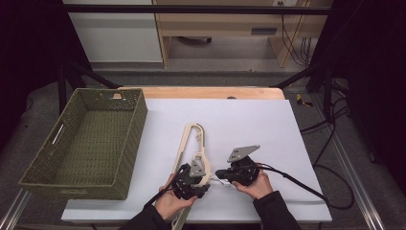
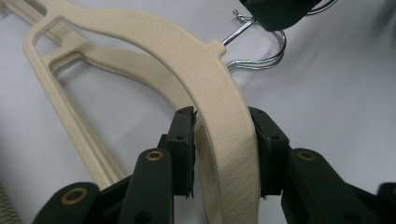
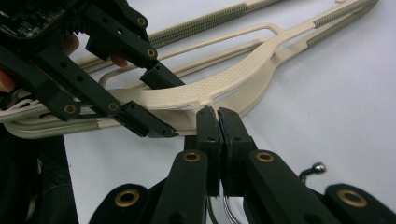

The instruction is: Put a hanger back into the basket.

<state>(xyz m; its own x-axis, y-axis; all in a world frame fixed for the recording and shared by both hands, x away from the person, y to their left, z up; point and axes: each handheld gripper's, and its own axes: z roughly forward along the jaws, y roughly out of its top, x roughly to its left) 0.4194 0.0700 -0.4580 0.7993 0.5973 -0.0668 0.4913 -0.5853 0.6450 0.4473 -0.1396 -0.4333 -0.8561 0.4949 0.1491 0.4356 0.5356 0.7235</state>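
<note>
The cream hanger point(image 1: 192, 149) lies on the white desk point(image 1: 268, 124), long axis running away from the person. The left tongs point(image 2: 223, 150) pinch its curved shoulder; the right tongs point(image 3: 218, 116), pressed together, clamp its wire hook point(image 2: 261, 56) just beside.

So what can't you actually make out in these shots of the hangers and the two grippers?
- High view: the hangers' near ends, cut off by the bottom edge and covered by the left gripper.
- High view: the metal hooks, too small and hidden behind the right gripper.
- Right gripper view: the wire between the shut jaws, hidden by them.
- Left gripper view: the hook tops, behind the right gripper.
</note>
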